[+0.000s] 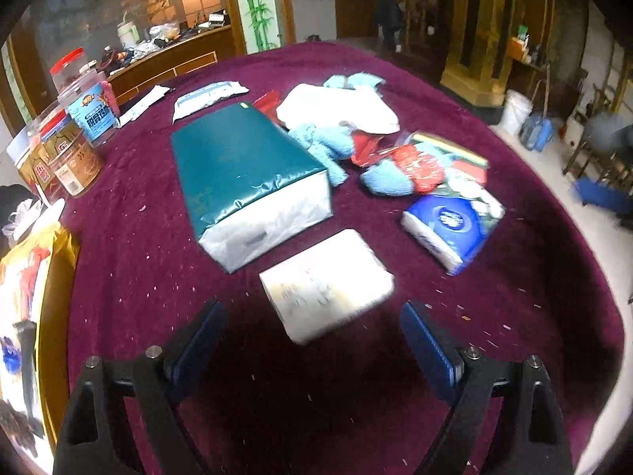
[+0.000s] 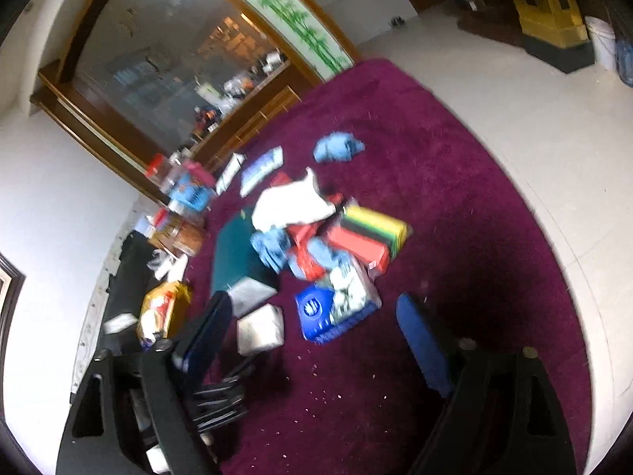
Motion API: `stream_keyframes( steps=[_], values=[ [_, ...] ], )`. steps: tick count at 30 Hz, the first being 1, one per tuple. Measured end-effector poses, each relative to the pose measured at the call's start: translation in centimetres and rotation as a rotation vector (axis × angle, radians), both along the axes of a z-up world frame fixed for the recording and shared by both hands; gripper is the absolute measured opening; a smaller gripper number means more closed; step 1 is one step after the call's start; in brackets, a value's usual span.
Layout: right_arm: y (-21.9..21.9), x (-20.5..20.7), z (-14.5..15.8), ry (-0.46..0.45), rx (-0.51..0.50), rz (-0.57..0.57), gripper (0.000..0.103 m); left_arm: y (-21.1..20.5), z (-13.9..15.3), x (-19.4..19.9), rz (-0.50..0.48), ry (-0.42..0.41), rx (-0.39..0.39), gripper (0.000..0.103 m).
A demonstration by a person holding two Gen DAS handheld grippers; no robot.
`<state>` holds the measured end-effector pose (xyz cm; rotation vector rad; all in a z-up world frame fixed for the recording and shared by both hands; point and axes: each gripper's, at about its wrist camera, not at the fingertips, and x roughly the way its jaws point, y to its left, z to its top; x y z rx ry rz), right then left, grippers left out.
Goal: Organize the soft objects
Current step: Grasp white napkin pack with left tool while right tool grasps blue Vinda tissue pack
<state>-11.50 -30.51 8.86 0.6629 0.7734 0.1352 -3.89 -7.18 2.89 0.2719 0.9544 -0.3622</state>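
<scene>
The left gripper (image 1: 312,340) is held above the maroon-covered surface (image 1: 514,277), its jaws spread wide with nothing between the pads. Just ahead of it, a white tissue pack (image 1: 326,285) is seen lying flat on the cloth, close to the jaws but not touched by them. Behind that pack, a long green package (image 1: 241,174) is laid lengthwise, its silvery end turned toward the camera. To the right, a blue tissue pack (image 1: 447,225) is found at the near edge of a loose heap: blue cloths (image 1: 324,146), a white towel (image 1: 336,109) and red packets (image 1: 419,168) are piled together there. Clear snack jars (image 1: 93,109) are lined along the left edge.

Over on the other side, the right gripper (image 2: 312,336) is held higher and tilted, jaws likewise wide apart and empty. Beneath it the same heap is spread out, with a striped sponge pack (image 2: 376,229) at its right edge and one blue cloth (image 2: 336,148) lying alone, well apart.
</scene>
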Motion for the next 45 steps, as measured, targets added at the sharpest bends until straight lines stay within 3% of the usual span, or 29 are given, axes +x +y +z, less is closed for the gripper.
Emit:
stream_keyframes(
  steps=[3, 6, 12, 22, 37, 38, 39, 41, 45],
  values=[
    [-0.8, -0.2, 0.8, -0.045, -0.040, -0.058, 0.096, -0.2, -1.2, 1.3, 0.026, 0.021, 0.017, 0.092],
    [-1.4, 1.3, -0.5, -0.065, -0.031, -0.093, 0.096, -0.4, -2.1, 1.8, 0.041, 0.032, 0.000, 0.095],
    [-0.4, 4.2, -4.4, -0.045, -0.026, -0.109, 0.095, 0.6, -2.9, 2.4, 0.076, 0.049, -0.074, 0.102],
    [-0.8, 5.2, -7.5, 0.020, -0.007, -0.123, 0.096, 0.5, -3.0, 2.5, 0.068, 0.033, -0.089, 0.102],
    [0.6, 5.7, -7.7, 0.057, -0.070, -0.076, 0.096, 0.4, -3.0, 2.5, 0.067, 0.026, -0.078, 0.102],
    [0.7, 5.7, -7.7, 0.058, -0.079, -0.076, 0.096, 0.3, -2.9, 2.5, 0.063, 0.022, -0.080, 0.097],
    [0.8, 5.7, -7.7, 0.059, -0.083, -0.076, 0.096, 0.3, -2.7, 2.3, 0.057, 0.012, -0.084, 0.079],
    [0.8, 5.8, -7.8, 0.060, -0.090, -0.077, 0.096, 0.1, -2.3, 1.9, 0.038, -0.009, -0.075, 0.077],
    [0.8, 5.9, -7.8, 0.062, -0.104, -0.078, 0.096, 0.5, -1.7, 1.0, 0.020, 0.018, -0.131, 0.074]
  ],
)
